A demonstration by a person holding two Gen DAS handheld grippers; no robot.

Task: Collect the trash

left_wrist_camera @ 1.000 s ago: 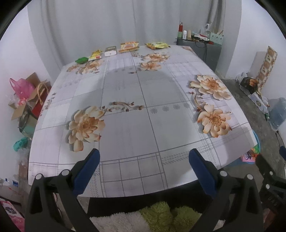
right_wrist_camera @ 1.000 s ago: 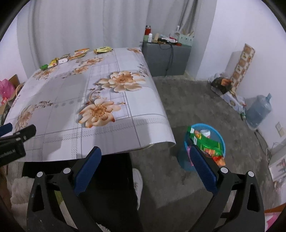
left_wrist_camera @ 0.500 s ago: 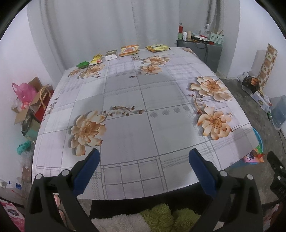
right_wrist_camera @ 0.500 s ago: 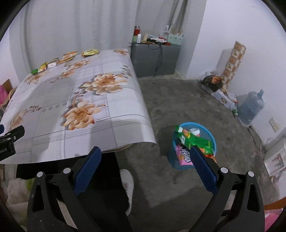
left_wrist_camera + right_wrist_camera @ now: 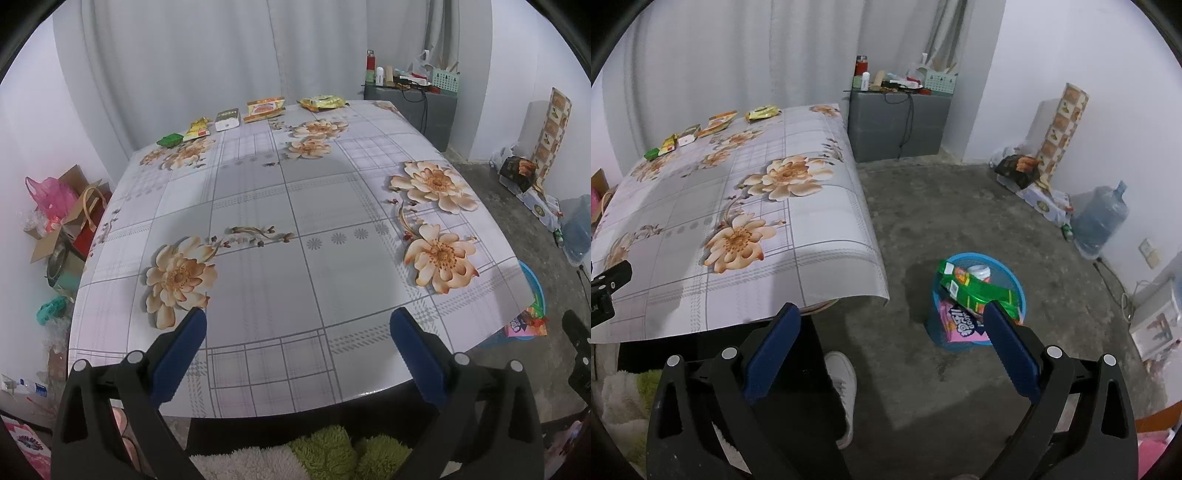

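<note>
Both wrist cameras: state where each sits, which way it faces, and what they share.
Left wrist: on the left gripper, open, facing across the floral table toward wrappers along its far edge.
Right wrist: on the right gripper, open, facing the floor and blue bin; a white shoe shows.
Shared: table, wrappers, bin, grey cabinet.

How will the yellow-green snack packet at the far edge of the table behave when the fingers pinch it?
The yellow-green snack packet lies low and crumpled, so it is probably floppy and light. Its film looks glossy, so it may slip. Being flat on the table, it should not roll.
</note>
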